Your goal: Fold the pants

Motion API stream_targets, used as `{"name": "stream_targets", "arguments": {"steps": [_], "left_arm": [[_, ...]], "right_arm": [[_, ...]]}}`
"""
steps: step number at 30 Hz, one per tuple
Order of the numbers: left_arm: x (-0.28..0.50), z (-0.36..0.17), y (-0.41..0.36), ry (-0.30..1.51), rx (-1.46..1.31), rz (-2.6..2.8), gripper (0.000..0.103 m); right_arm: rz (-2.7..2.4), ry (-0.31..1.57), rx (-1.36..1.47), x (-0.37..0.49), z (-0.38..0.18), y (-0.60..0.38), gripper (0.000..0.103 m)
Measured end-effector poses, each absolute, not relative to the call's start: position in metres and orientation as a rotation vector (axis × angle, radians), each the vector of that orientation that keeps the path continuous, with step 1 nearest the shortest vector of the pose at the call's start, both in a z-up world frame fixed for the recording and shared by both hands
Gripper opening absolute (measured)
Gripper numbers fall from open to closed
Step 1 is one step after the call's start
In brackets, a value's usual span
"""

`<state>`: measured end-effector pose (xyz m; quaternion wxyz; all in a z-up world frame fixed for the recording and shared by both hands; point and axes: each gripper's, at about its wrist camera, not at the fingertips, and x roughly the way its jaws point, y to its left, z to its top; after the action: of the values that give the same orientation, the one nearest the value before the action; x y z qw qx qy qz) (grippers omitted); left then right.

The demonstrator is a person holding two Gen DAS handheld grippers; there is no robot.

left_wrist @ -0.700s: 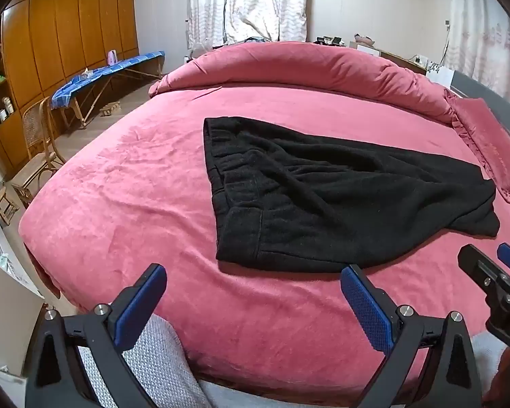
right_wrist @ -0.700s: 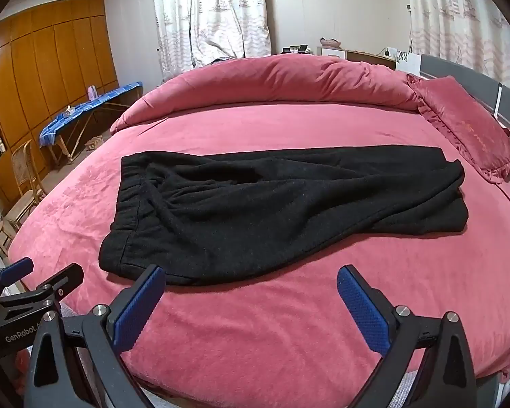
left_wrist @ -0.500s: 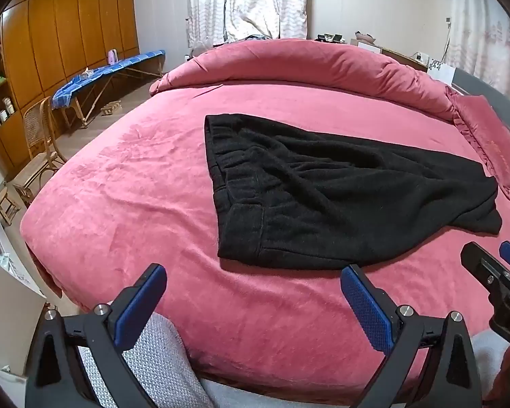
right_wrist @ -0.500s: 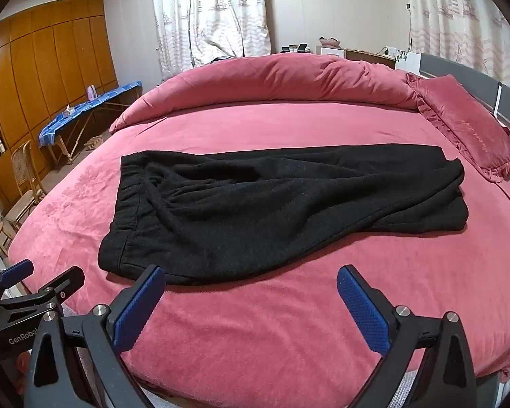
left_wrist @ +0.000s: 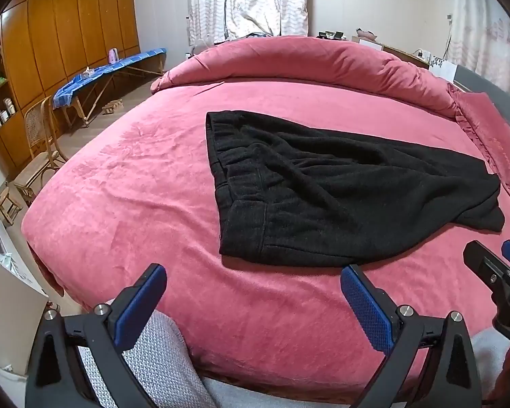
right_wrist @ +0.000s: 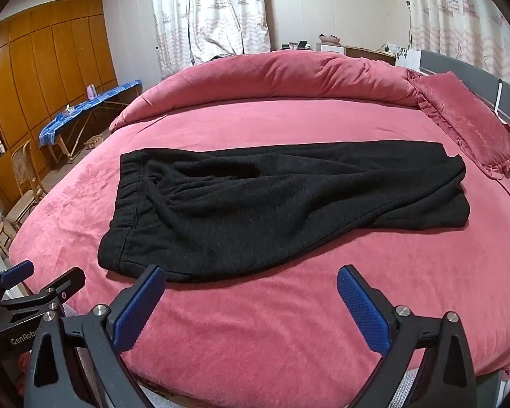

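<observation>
Black pants (left_wrist: 323, 197) lie flat on a round red bed (left_wrist: 136, 187), waistband to the left, legs laid together and running right; they also show in the right wrist view (right_wrist: 272, 204). My left gripper (left_wrist: 255, 302) is open and empty, just short of the pants' near waistband corner. My right gripper (right_wrist: 251, 299) is open and empty, just short of the pants' near edge. Each gripper shows at the edge of the other's view, the right one (left_wrist: 499, 268) and the left one (right_wrist: 34, 285).
A rolled red duvet (right_wrist: 289, 78) lies along the bed's far side, a red pillow (right_wrist: 469, 129) at right. An ironing board (left_wrist: 108, 71), wicker chair (left_wrist: 40, 156) and wooden wardrobe (left_wrist: 68, 34) stand left of the bed.
Both grippers have edged slightly forward toward the pants. The pants have not moved.
</observation>
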<state>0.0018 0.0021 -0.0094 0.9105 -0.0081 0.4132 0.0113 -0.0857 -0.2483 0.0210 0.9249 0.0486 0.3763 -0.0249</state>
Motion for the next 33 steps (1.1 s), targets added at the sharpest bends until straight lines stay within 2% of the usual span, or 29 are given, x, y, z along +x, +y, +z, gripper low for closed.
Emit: {"name": "stream_targets", "arguments": {"steps": [33], "left_arm": [[0.0068,-0.0138,-0.0054,0.897,-0.002,0.011,0.103]], "right_arm": [[-0.054,0.775,0.103,-0.0856,0.0196,-0.2515,0.103]]}}
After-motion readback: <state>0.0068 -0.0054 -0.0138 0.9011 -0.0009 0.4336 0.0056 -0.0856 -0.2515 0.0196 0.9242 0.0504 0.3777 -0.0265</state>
